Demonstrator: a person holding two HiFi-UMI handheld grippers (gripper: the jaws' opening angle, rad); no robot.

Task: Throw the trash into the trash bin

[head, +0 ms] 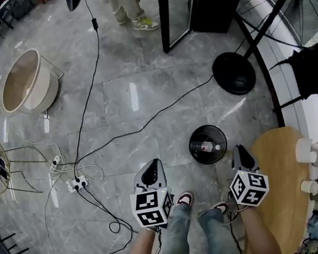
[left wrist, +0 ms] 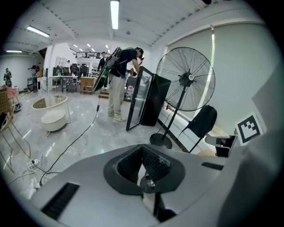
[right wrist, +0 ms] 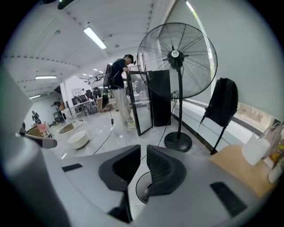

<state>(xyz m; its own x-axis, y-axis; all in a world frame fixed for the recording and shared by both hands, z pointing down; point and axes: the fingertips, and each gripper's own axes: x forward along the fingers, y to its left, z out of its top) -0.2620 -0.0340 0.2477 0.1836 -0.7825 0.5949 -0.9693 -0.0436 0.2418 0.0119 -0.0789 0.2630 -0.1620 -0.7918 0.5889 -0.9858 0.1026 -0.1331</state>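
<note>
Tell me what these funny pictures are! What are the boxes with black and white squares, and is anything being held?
A person stands on a grey floor holding a grabbing tool in each hand; the boxes with squares are part of those tools. The head view looks down from the person's head at the left gripper, the right gripper and a round black trash bin on the floor with something inside. The two gripper views come from cameras riding on the tools, looking along their fingers toward a big fan. Nothing is held: the left fingers touch, the right ones are nearly together.
</note>
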